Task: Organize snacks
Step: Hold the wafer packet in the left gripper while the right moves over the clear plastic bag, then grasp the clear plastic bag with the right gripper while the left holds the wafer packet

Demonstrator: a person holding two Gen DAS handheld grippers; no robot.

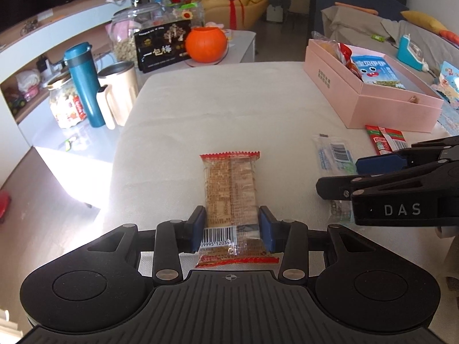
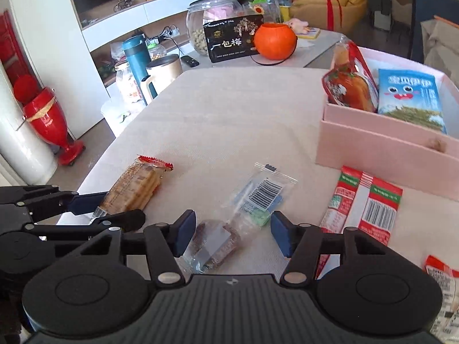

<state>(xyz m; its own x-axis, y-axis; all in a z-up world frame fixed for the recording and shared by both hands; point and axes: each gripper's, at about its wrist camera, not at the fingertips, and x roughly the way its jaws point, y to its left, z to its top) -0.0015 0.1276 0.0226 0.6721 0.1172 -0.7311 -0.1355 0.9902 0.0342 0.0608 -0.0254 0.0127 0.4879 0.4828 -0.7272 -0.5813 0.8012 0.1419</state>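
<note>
Blue pads of left tool (image 1: 232, 229) clamped on cracker pack (image 1: 229, 189) | right tool (image 2: 229, 235) apart around clear wrapped snack (image 2: 229, 223) | pink box (image 2: 381, 146) far right on bench (image 2: 229, 109)

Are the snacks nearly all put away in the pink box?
Not yet. Done: a blue cartoon packet sits in the pink box. In hand: the left hand-held gripper clamps a biscuit pack; the right hand-held gripper straddles a clear-wrapped snack. Left: a red-green packet.
</note>
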